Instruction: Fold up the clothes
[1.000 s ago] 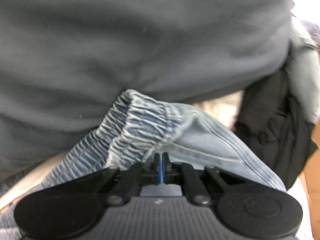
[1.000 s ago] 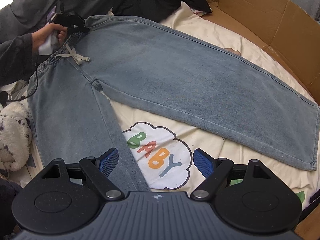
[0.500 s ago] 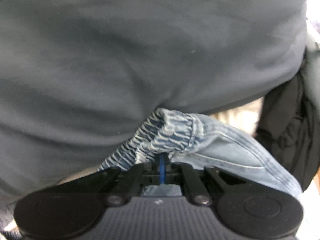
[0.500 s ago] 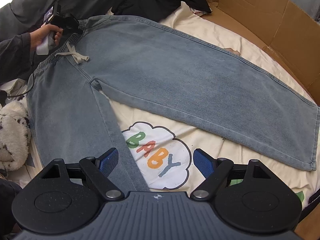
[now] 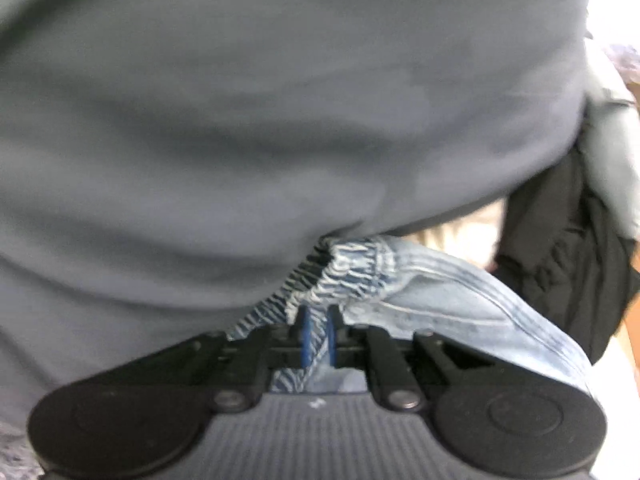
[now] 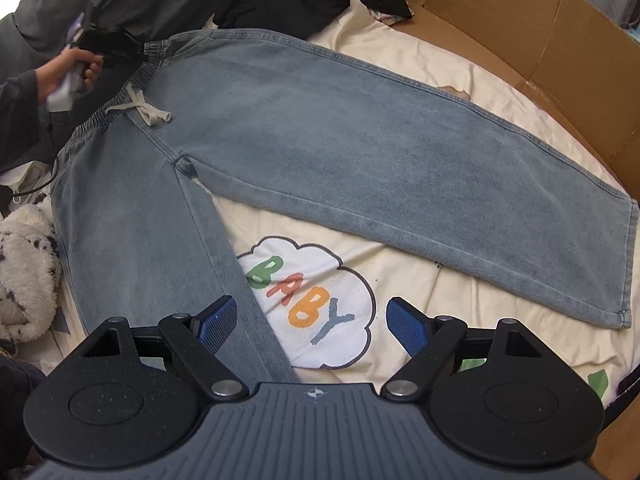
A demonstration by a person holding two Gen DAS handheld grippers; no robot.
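At the jeans' [image 6: 320, 128] elastic waistband [image 5: 352, 268], my left gripper [image 5: 316, 334] has its jaws just starting to part, gathered denim still between the blue pads. Beside the "BABY" cloud print [image 6: 308, 300], my right gripper [image 6: 310, 322] hangs wide open, holding nothing; the jeans lie spread flat above it.

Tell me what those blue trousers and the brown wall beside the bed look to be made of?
The trousers look like washed, matte denim: faded light blue, stitched seams, a gathered elastic waist with a pale cord. The brown wall appears to be plain cardboard: flat tan panels with creases and a torn edge.
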